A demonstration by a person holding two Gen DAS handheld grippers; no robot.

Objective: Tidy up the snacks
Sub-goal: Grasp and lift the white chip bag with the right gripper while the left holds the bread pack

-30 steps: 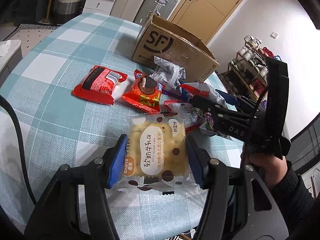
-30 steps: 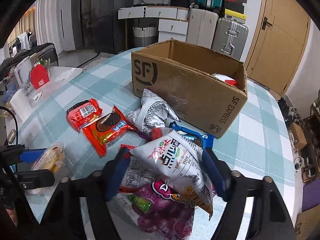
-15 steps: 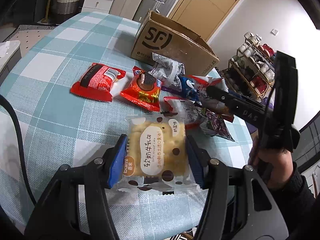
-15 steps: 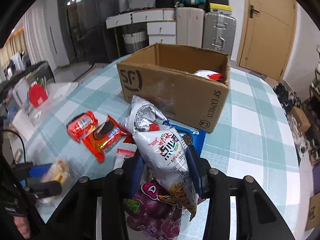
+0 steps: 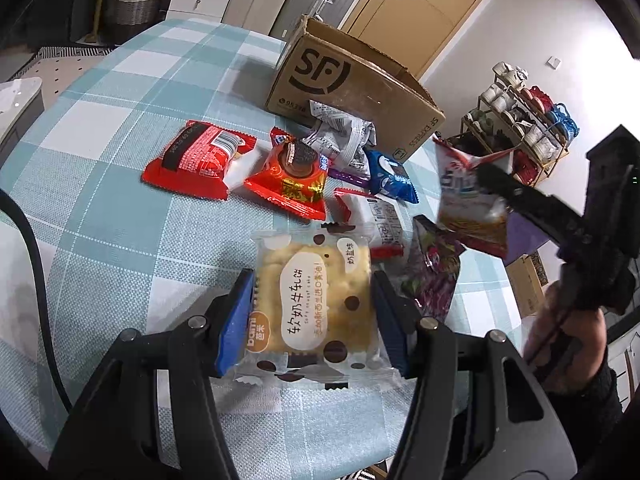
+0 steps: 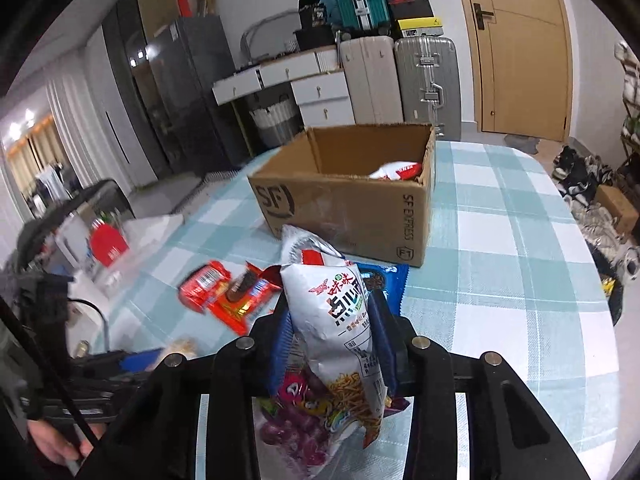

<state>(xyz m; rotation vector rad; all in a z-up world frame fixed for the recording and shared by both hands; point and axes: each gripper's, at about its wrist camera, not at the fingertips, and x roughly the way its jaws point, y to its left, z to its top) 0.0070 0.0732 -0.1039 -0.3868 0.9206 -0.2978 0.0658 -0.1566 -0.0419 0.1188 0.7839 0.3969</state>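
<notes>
Cardboard box sits at twelve o'clock on the checked tabletop, and the right gripper, its fingers closing on the white snack bag, must carry it there, while the left gripper clamps the cracker packet.

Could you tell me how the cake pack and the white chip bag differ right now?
The cake pack is flat, square and clear, resting on the table in the left gripper. The chip bag is tall, puffy and opaque, lifted off the pile as the right gripper's jaws close on it. Both are sealed snacks.
</notes>
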